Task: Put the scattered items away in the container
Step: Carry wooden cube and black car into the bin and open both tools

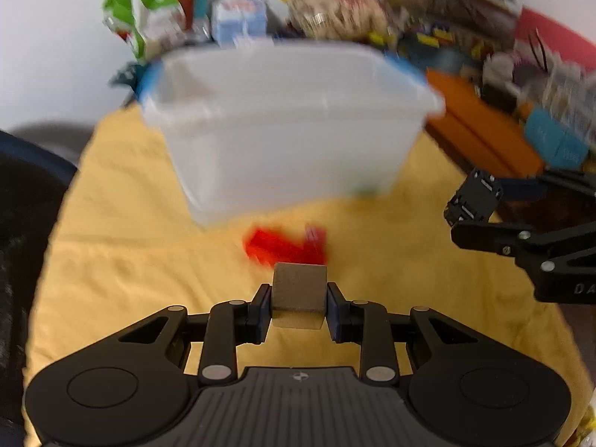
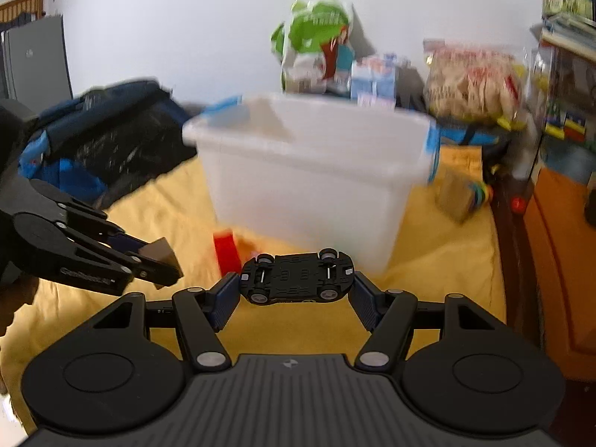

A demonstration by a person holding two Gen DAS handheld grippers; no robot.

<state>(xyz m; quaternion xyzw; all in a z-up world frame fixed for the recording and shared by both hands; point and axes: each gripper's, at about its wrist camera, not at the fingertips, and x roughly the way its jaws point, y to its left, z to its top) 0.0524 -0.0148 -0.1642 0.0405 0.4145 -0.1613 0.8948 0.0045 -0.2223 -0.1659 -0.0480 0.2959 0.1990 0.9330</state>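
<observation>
My left gripper (image 1: 298, 307) is shut on a brown wooden cube (image 1: 299, 298), held above the yellow cloth (image 1: 130, 242). It also shows in the right wrist view (image 2: 164, 264) at the left, with the cube (image 2: 161, 249) between its fingers. My right gripper (image 2: 296, 292) is shut on a black toy car (image 2: 296, 277), held upside down, wheels up. It shows in the left wrist view (image 1: 471, 201) at the right edge. A translucent white container (image 1: 283, 119) with blue handles stands ahead of both grippers; it also shows in the right wrist view (image 2: 313, 171). A red block (image 1: 283, 247) lies on the cloth in front of the container.
A brown box (image 2: 456, 195) and a rainbow-coloured toy (image 2: 482, 192) lie right of the container. A dark blue bag (image 2: 104, 141) sits at the left. Snack bags (image 2: 473, 85) and cartons (image 2: 372, 78) stand behind the container. An orange cabinet (image 1: 480, 126) borders the right side.
</observation>
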